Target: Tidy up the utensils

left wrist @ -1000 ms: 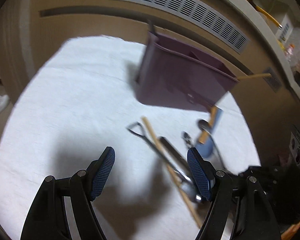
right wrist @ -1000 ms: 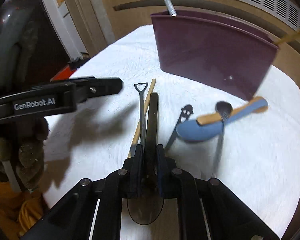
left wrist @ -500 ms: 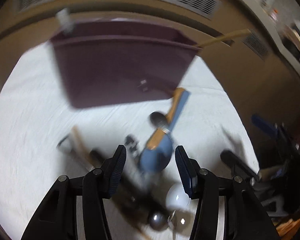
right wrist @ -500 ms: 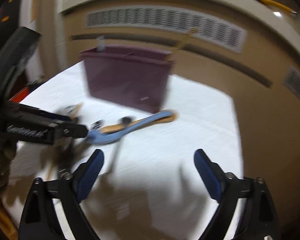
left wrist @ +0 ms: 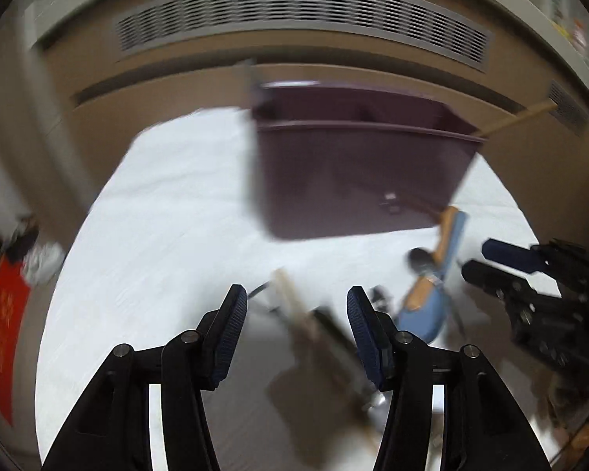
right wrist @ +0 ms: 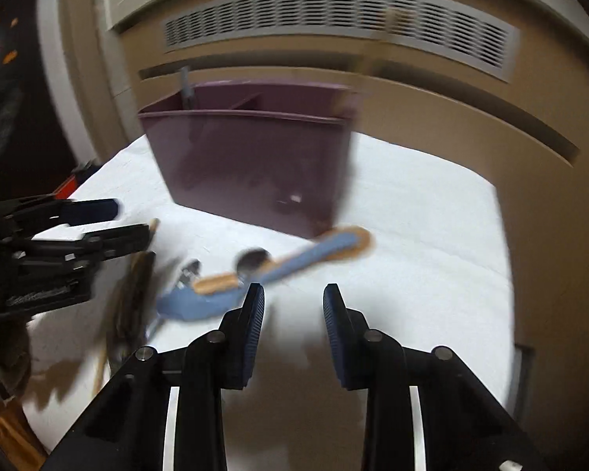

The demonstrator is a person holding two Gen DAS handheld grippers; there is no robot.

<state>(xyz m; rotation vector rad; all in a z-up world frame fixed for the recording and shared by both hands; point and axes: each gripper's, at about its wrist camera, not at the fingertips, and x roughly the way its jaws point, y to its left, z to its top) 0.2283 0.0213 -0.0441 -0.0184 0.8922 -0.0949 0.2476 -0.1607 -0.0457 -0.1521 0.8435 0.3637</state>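
Before purple caddy (right wrist: 255, 165), scattered blurred utensils (right wrist: 231, 286)

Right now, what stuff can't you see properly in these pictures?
- Inside the purple holder: both views show its front wall; what sits inside is hidden, apart from a wooden stick and a grey handle poking out.
- Dark utensils left of the blue spoon: motion blur in the right wrist view; kinds unclear.
- Utensils between the left tongs: blurred, and the tongs' right finger covers their ends.
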